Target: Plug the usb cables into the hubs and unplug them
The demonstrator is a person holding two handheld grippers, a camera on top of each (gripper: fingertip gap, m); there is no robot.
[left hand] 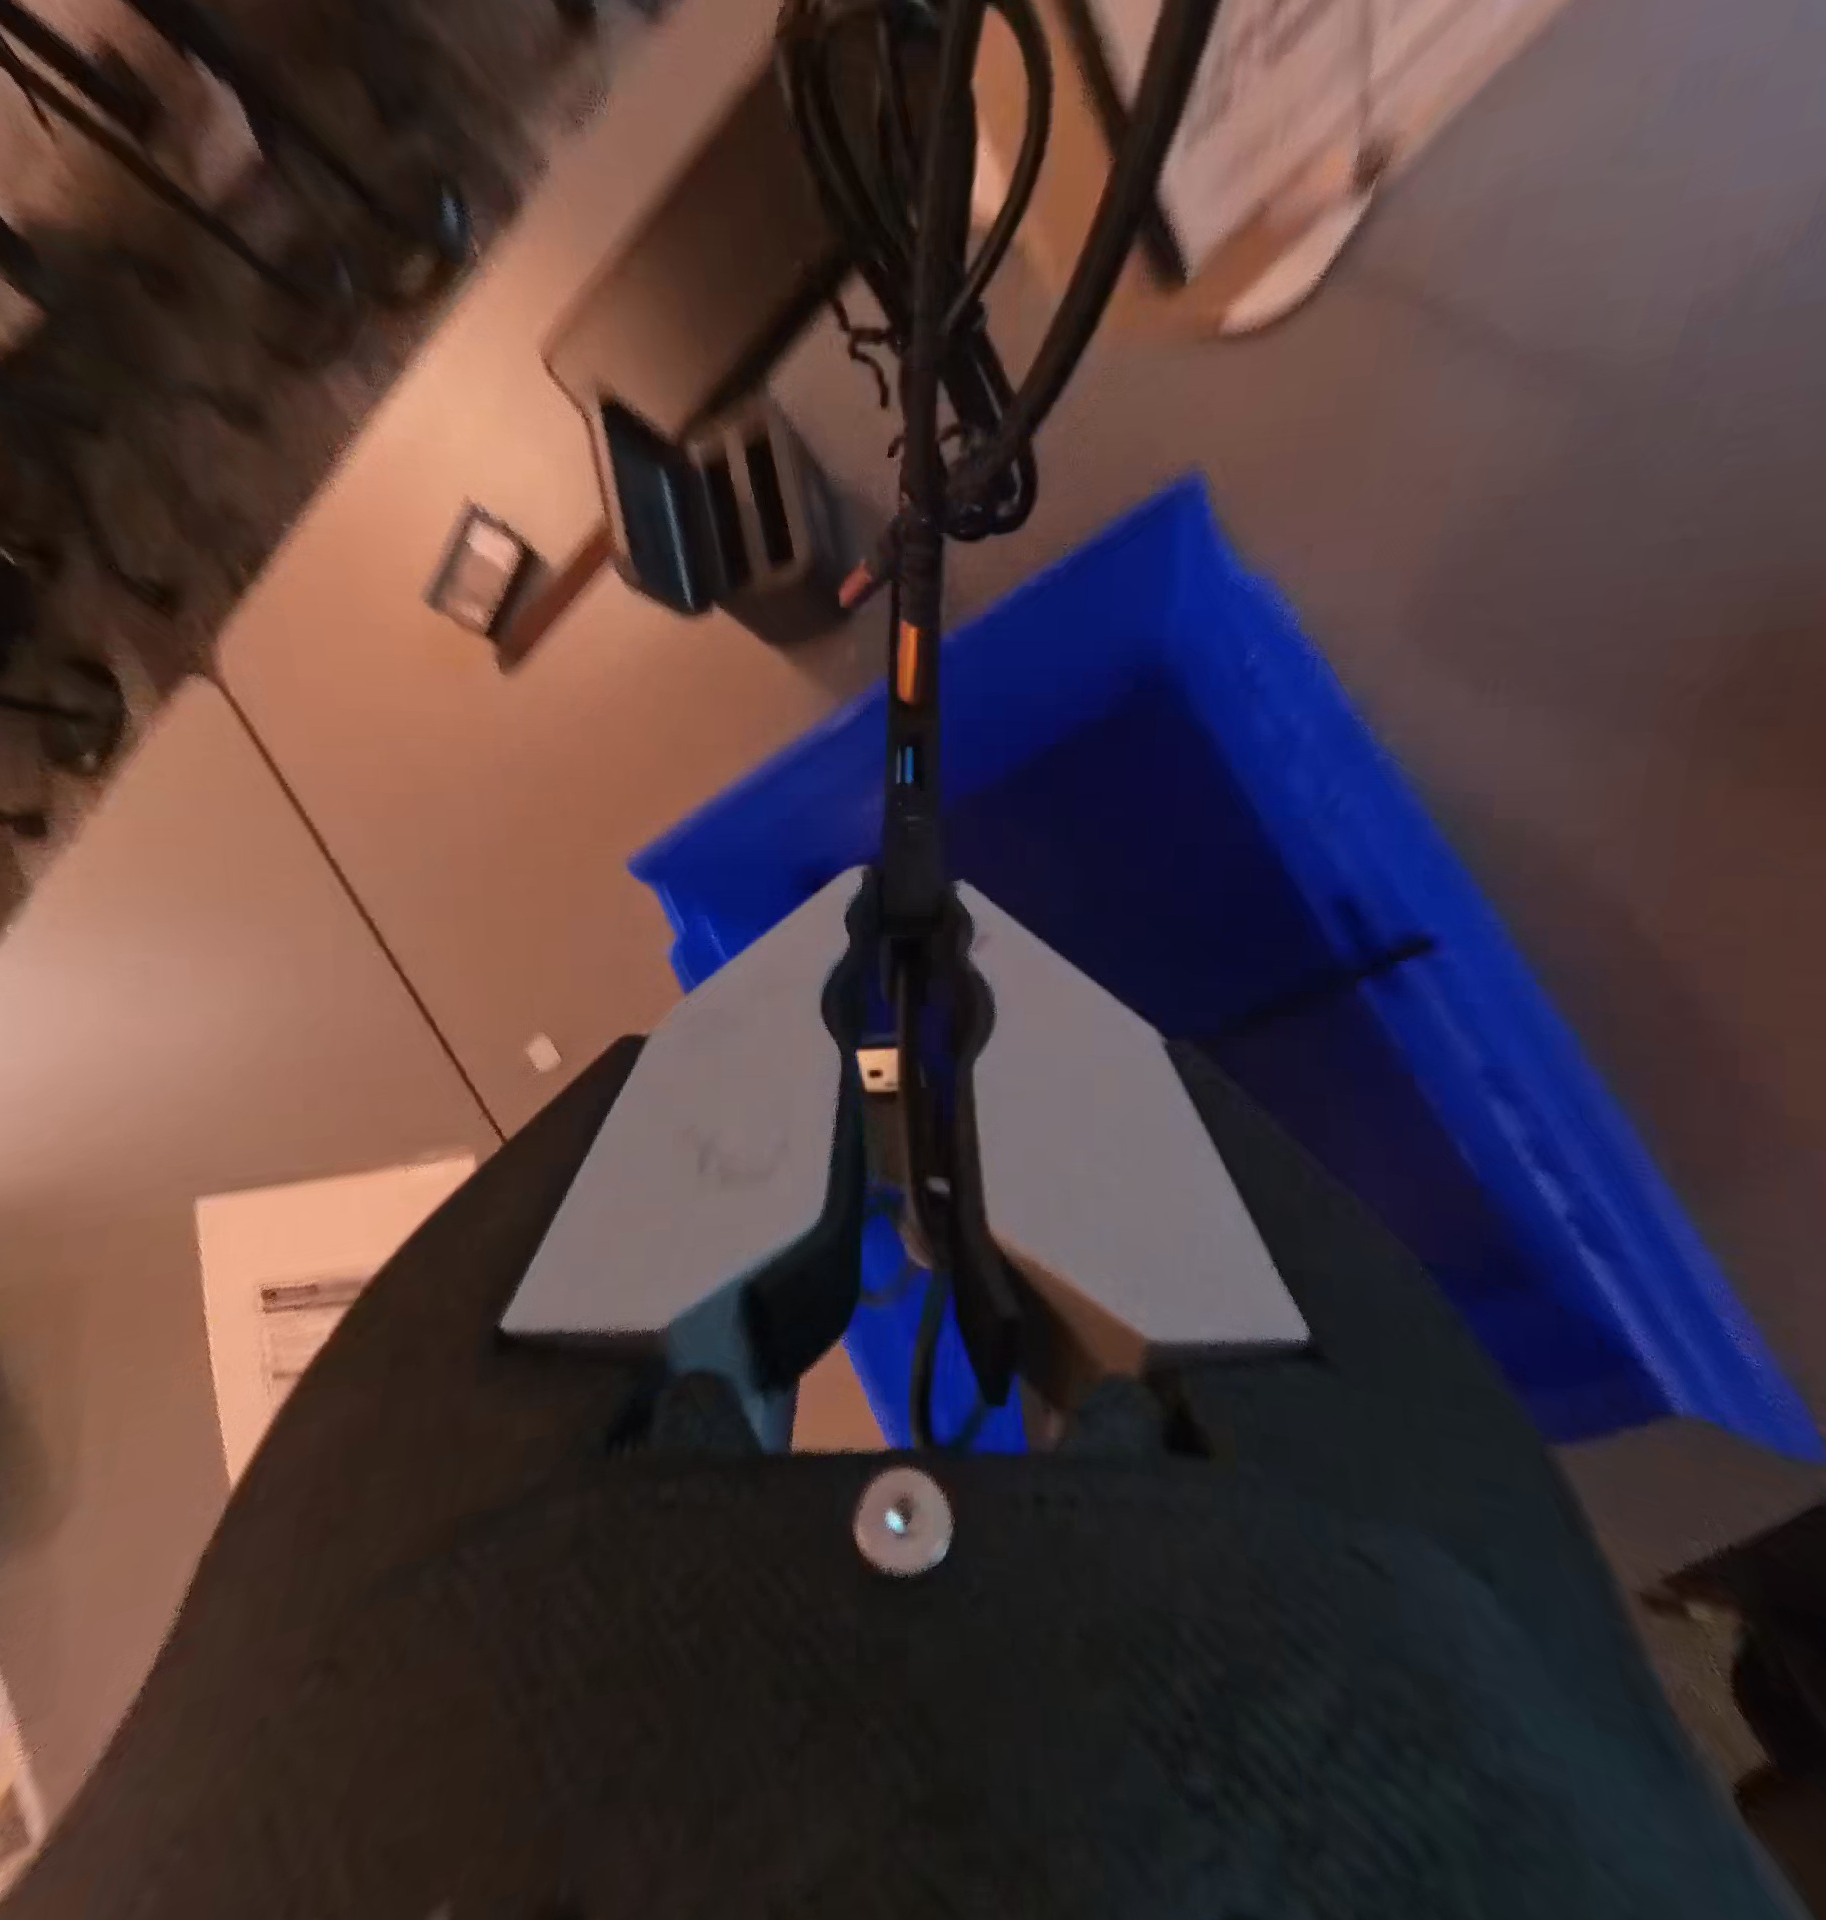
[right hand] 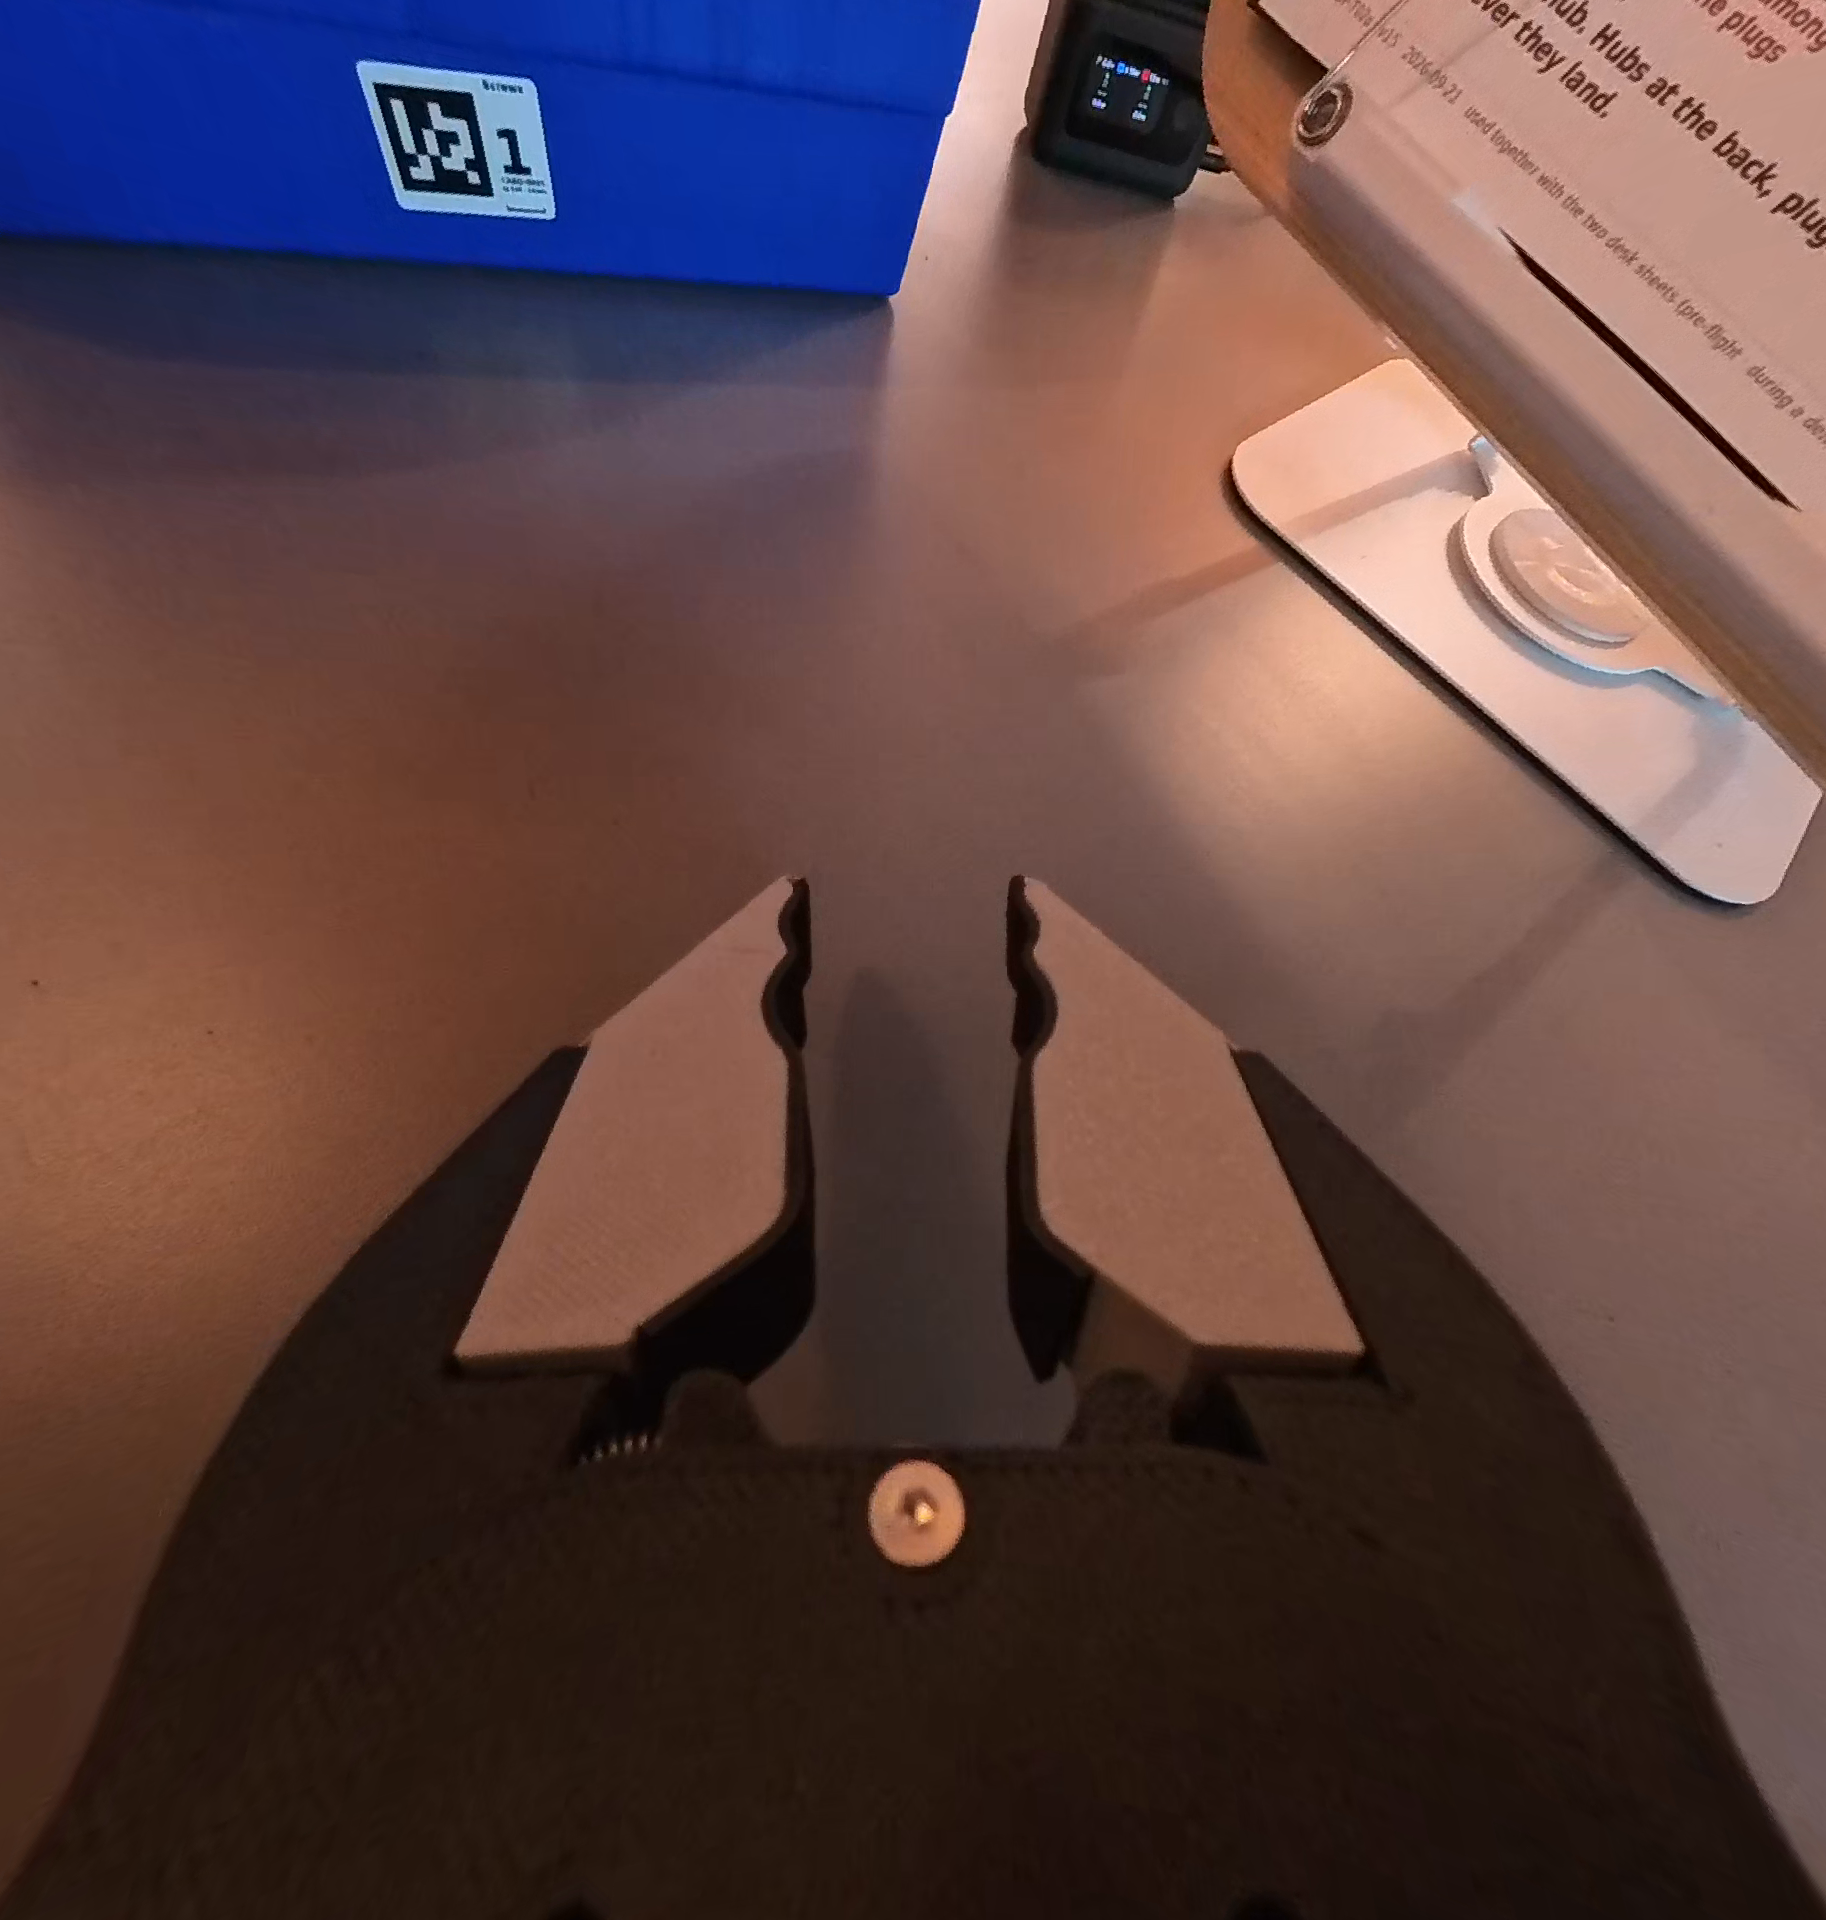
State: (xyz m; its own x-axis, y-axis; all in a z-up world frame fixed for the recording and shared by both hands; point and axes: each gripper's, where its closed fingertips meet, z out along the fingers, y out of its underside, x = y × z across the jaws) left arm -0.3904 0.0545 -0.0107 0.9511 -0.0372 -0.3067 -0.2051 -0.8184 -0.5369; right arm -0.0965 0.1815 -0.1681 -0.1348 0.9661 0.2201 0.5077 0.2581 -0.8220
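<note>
Left tongs (left hand: 909, 914) pinching a black usb cable (left hand: 914, 665) lifted above the blue bin (left hand: 1252, 790) amid a dangling tangle of cords (left hand: 950, 260); right tongs (right hand: 909, 904) spread and empty over the bare brown bench (right hand: 473, 623), near a white stand base (right hand: 1511, 644).

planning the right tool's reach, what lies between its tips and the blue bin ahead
In the right wrist view, only bare table lies between the open right tool and the blue bin. The white stand base sits off to the right.
</note>
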